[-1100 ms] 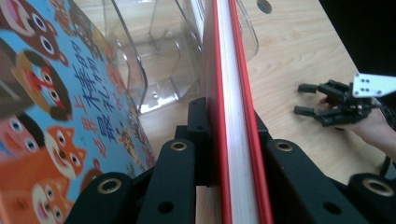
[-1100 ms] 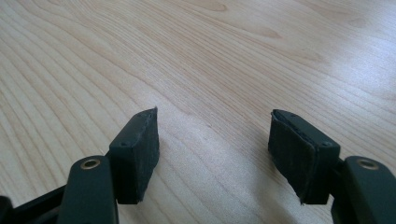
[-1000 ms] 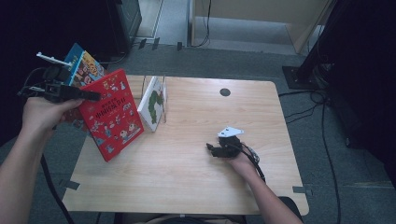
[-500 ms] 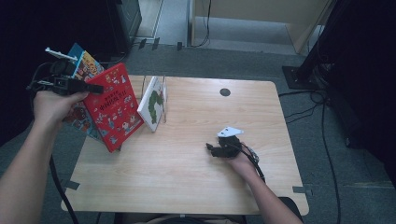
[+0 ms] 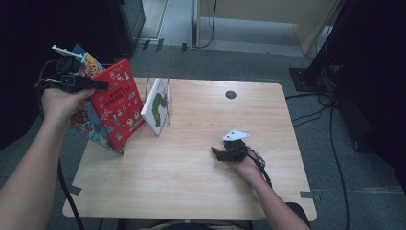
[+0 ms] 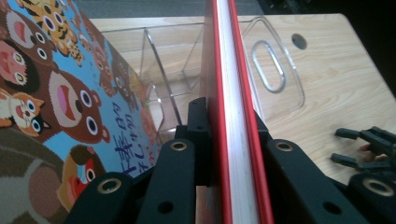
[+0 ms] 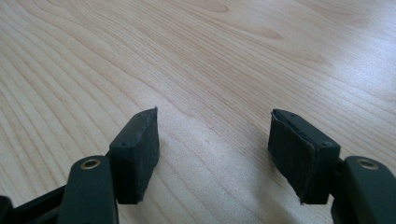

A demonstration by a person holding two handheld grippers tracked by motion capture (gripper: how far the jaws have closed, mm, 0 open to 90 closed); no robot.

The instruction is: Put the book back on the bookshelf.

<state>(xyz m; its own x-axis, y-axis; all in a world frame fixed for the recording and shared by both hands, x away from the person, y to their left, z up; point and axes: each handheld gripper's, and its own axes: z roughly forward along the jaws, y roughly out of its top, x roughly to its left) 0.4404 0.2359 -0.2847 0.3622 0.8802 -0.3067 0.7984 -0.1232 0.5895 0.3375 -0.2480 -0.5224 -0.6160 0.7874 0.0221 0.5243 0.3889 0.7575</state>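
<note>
The left hand-held gripper (image 5: 103, 86) is pinching a red-covered picture book (image 5: 117, 110) by its upper edge, holding it tilted over the far left corner of the desk (image 5: 201, 191). In the left gripper view, the two black jaws are pressing on either side of the red book (image 6: 238, 140), whose white page block is showing between the red covers. Just beside the red book, on its left, a blue picture book with cartoon animals (image 6: 60, 93) is leaning; in the high view its blue cover (image 5: 86, 60) is showing behind and below the red one. To the right of the red book, a white book with a green caterpillar (image 5: 157, 106) is standing tilted in a clear acrylic book stand (image 5: 168, 103); the stand's dividers and oval handle cut-out (image 6: 270, 65) are appearing beyond the jaws in the left gripper view. The right hand-held gripper (image 5: 215, 152) is resting on the desk at the near right, well apart from the books, pointing left. In the right gripper view its padded jaws are standing spread with nothing between them, only bare wood grain (image 7: 210, 70) lying beneath. A dark round grommet (image 5: 231, 94) is sitting in the desk near its far edge.
</note>
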